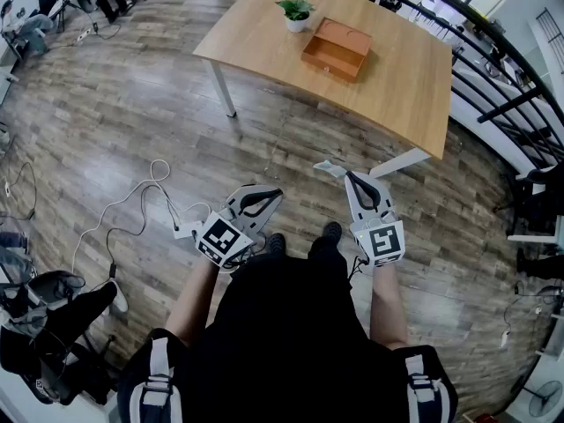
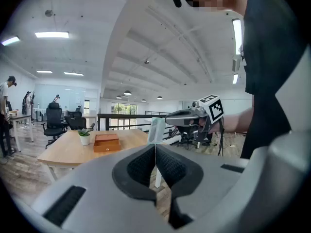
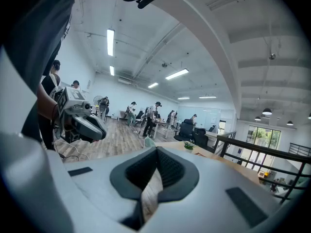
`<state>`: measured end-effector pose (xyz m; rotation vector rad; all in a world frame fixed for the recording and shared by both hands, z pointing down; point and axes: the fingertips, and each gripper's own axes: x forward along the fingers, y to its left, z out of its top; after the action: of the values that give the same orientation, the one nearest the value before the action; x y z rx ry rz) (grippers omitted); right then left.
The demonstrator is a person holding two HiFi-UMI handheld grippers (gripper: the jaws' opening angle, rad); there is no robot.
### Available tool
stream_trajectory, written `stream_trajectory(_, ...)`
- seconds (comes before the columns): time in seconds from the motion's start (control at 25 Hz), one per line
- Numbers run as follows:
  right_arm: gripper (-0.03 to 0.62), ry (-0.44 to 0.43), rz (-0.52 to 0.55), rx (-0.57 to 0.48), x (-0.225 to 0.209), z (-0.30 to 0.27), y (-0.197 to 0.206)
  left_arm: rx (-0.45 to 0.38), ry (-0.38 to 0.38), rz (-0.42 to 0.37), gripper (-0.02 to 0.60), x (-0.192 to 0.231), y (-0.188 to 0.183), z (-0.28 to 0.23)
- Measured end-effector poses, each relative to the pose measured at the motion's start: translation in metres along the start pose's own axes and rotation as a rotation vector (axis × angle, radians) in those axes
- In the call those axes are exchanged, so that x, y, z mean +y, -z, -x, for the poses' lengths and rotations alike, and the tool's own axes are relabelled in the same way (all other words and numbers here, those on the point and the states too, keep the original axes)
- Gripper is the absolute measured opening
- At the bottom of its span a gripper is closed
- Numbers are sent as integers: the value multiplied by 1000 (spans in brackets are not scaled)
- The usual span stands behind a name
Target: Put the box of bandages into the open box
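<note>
The right tool (image 1: 346,175) was pressed shut on the box of bandages (image 1: 327,167), a thin pale pack that stuck out past its tips. It was held above the wooden floor (image 1: 132,104) in front of the person, well apart from the desk (image 1: 397,86). The left tool (image 1: 274,194) hung near it at the person's other side, its jaws pressed together with nothing between them. On the desk the open box (image 1: 336,49), brown and shallow, stood just beside a small potted plant (image 1: 296,12).
</note>
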<state>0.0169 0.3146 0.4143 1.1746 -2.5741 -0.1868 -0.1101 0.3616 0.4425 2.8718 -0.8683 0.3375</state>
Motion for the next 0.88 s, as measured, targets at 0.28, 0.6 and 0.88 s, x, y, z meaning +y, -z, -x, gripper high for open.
stream_trajectory(0.28,25,30,-17,14,3,11,0,-14,6,-5,26,-10,0,1)
stream_trajectory(0.6,25,53,-32,27,1,22,7,-22,17,-8,26,-17,-4,-5)
stream_trajectory(0.88,25,66,-28,40,3,27,6,-26,37,-15,26,-26,-7,-8)
